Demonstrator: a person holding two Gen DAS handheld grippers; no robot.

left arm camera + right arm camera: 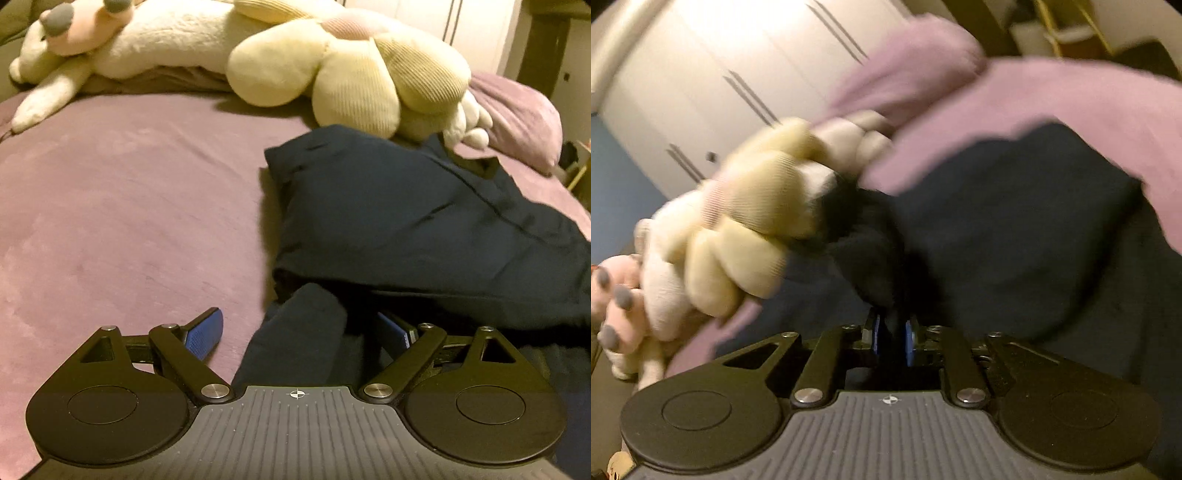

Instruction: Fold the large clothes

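The navy garment [406, 221] lies partly folded on the bed [129, 203], toward its right side, its folded left edge near the bed's centre. One sleeve [306, 332] trails toward the bed's near edge. The left claw [303, 332] is spread wide, straddling that sleeve; neither pad presses it. The left pad [207, 334] hovers over bare purple sheet. The right claw [892, 338] is clamped on a bunched fold of the navy garment; this view is motion-blurred. A cream flower cushion [351, 74] and a white plush toy [147, 44] occupy the bed's far edge, the cushion touching the garment. The bed's left half is bare sheet.
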